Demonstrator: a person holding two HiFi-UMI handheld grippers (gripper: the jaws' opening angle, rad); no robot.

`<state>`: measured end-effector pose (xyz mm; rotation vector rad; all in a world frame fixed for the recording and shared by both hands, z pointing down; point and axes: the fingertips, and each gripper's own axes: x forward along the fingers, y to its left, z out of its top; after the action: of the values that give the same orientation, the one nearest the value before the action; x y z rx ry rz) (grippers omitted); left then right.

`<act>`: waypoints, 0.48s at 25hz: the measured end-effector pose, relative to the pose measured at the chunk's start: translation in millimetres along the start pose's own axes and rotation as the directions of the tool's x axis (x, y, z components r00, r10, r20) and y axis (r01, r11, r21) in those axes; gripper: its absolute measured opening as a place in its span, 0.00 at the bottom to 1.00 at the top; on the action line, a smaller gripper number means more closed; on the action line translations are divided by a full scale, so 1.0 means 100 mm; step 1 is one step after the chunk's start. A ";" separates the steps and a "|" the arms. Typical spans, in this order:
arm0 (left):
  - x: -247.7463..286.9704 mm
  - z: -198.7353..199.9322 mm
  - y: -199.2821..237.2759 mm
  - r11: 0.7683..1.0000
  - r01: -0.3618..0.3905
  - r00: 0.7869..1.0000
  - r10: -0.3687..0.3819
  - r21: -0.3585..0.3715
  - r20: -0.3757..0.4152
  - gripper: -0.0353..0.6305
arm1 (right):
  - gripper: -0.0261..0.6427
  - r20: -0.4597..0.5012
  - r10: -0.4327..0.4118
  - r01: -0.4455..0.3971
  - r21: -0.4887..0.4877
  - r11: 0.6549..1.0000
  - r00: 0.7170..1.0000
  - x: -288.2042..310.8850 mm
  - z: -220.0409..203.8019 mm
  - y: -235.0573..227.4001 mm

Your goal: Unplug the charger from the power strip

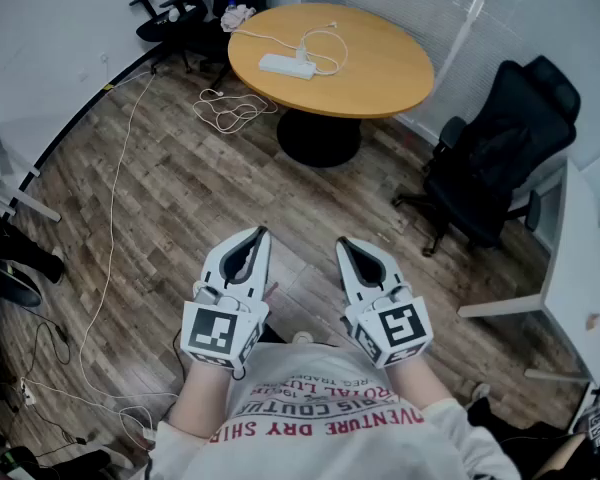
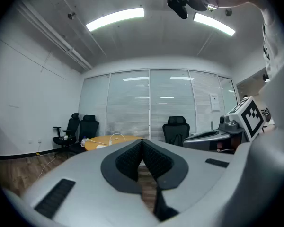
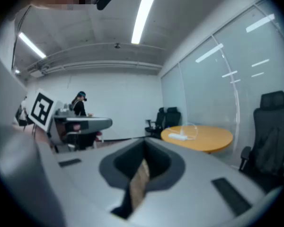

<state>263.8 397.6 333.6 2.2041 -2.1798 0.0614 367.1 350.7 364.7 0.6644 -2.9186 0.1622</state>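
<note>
A white power strip (image 1: 286, 66) lies on the round wooden table (image 1: 380, 73) far ahead of me, with a white charger (image 1: 305, 54) and its looping cable at its right end. Both grippers are held close to my chest, well short of the table. My left gripper (image 1: 261, 232) is shut with nothing between its jaws, and so is my right gripper (image 1: 344, 242). The left gripper view shows its closed tips (image 2: 142, 141) and, far beyond them, the table (image 2: 109, 141) and the strip (image 2: 101, 145). The right gripper view shows its closed tips (image 3: 144, 142) and the strip (image 3: 178, 136).
A black office chair (image 1: 500, 158) stands right of the table, and two more chairs (image 1: 195, 8) stand behind it at the left. A white cable coil (image 1: 230, 110) lies on the wooden floor. A white desk (image 1: 580, 258) is at the right. Another person (image 3: 79, 104) sits at a distance.
</note>
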 end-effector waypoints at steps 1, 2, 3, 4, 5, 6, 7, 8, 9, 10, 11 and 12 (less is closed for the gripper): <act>-0.01 0.01 0.00 1.000 -0.003 1.000 0.003 -0.003 0.001 0.10 | 0.08 0.001 0.001 -0.001 -0.003 1.000 1.000 -0.01 0.01 0.01; -0.03 0.02 0.00 1.000 -0.005 1.000 0.005 -0.006 0.002 0.10 | 0.08 0.002 0.002 -0.002 -0.006 1.000 1.000 -0.02 0.02 0.02; -0.03 0.03 0.00 1.000 -0.007 1.000 0.007 -0.009 0.003 0.10 | 0.08 0.002 0.003 -0.003 -0.009 1.000 1.000 -0.02 0.03 0.02; -0.04 0.03 0.01 1.000 -0.008 1.000 0.008 -0.013 0.003 0.10 | 0.08 0.002 0.003 -0.003 -0.011 1.000 1.000 -0.02 0.04 0.02; -0.03 0.04 0.01 1.000 -0.007 1.000 0.007 -0.015 0.004 0.10 | 0.08 0.001 0.001 -0.001 -0.012 1.000 1.000 -0.02 0.05 0.03; -0.03 0.04 0.02 1.000 -0.005 1.000 0.005 -0.015 0.005 0.10 | 0.08 -0.001 -0.003 0.003 -0.012 1.000 1.000 -0.02 0.05 0.02; -0.02 0.04 0.03 1.000 -0.003 1.000 0.003 -0.014 0.004 0.10 | 0.08 -0.005 -0.010 0.010 -0.009 1.000 1.000 0.00 0.04 0.01; 0.00 0.03 0.04 1.000 0.000 1.000 0.000 -0.015 0.002 0.10 | 0.08 -0.010 -0.017 0.017 -0.004 1.000 1.000 0.01 0.03 0.00; 0.01 0.02 0.04 1.000 0.003 1.000 -0.003 -0.016 -0.002 0.10 | 0.08 -0.014 -0.023 0.023 0.004 1.000 1.000 0.02 0.01 -0.02; 0.02 0.00 0.04 1.000 0.006 1.000 -0.006 -0.017 -0.007 0.10 | 0.08 -0.018 -0.027 0.028 0.013 1.000 0.999 0.03 0.00 -0.04; 0.03 -0.01 0.05 1.000 0.009 1.000 -0.009 -0.015 -0.011 0.10 | 0.08 -0.019 -0.030 0.031 0.023 0.999 0.999 0.05 -0.01 -0.05; 0.05 -0.02 0.07 1.000 0.012 1.000 -0.012 -0.014 -0.014 0.10 | 0.08 -0.018 -0.033 0.033 0.032 0.999 0.999 0.07 -0.01 -0.06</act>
<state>257.0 393.0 336.4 2.2026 -2.1531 0.0612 363.5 342.5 367.4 0.7118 -2.8921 0.2104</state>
